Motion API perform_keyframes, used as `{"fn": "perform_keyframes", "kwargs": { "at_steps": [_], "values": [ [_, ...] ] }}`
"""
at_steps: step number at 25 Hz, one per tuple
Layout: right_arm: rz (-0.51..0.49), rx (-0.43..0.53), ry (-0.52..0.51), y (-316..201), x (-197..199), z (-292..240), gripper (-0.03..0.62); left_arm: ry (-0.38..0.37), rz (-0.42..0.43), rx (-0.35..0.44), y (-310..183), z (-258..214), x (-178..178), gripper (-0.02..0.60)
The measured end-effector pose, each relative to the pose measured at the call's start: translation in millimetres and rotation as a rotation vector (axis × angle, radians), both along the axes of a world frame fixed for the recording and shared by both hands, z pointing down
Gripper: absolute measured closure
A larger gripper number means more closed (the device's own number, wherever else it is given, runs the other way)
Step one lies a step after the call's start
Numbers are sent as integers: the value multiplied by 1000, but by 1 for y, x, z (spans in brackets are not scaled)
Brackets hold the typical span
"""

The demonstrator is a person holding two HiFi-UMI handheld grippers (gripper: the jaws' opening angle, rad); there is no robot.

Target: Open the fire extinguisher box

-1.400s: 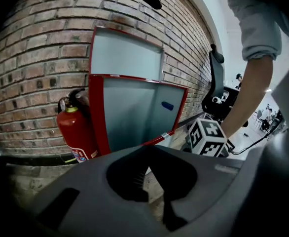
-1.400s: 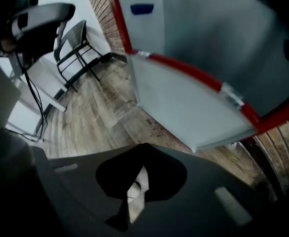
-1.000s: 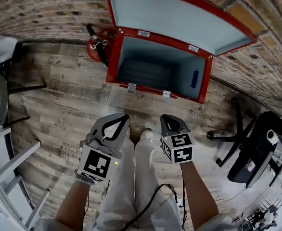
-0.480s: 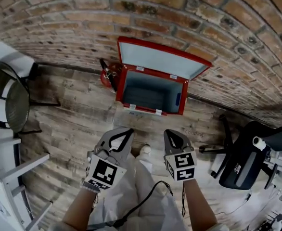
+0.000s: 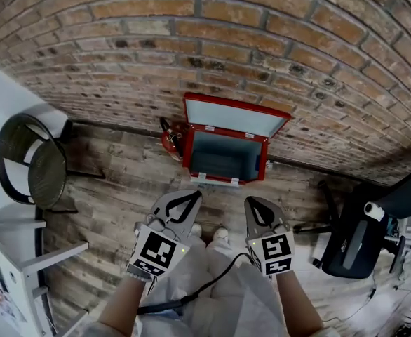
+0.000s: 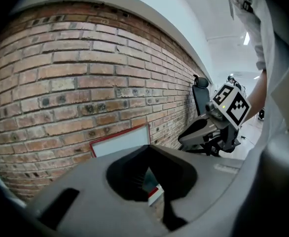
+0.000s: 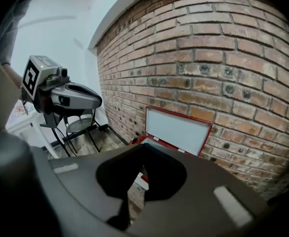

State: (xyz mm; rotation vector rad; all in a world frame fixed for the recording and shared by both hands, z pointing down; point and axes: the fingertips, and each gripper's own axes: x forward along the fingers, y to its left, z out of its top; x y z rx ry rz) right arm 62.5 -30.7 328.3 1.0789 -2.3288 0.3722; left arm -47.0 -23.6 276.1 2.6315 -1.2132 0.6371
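Since a second ago the view has pulled well back. The box that filled the upper frame now sits small at the foot of the brick wall (image 5: 261, 41), and more of the wooden floor (image 5: 107, 188) lies between it and the person.

The red fire extinguisher box (image 5: 189, 156) stands on the floor against the wall. Its lid (image 5: 237, 118) is thrown fully back and leans on the bricks, so the pale inside shows and the opening looks done. A red extinguisher (image 5: 170, 140) lies just beside the box on its left. A round-backed chair (image 5: 30, 163) stands well off to the left and an office chair (image 5: 356, 248) to the right.

The left gripper (image 5: 193, 196) and the right gripper (image 5: 253, 203) are held low in front of the person, side by side and well apart from the box. Both are clenched on nothing, tips together.

What remains is probably a clean retreat:
- Keep both grippers shut and level, and back off straight.
- Watch that the lid stays resting on the wall; it could drop if knocked.
- Mind the cable trailing at the legs and the chairs on either side.
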Motion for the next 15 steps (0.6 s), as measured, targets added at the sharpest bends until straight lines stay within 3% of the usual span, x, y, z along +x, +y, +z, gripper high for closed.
{"fn": "perform_keyframes", "kwargs": {
  "at_steps": [3, 9, 15],
  "values": [
    [16, 46, -29, 0, -1, -31, 588, -12, -20, 22, -1, -25, -8, 583],
    [31, 140, -34, -4, 4, -85, 588, 34, -47, 90, -2, -78, -12, 583],
    [47, 191, -12, 0, 16, -123, 587, 31, -9, 145, 1, -117, -3, 583]
  ]
}}
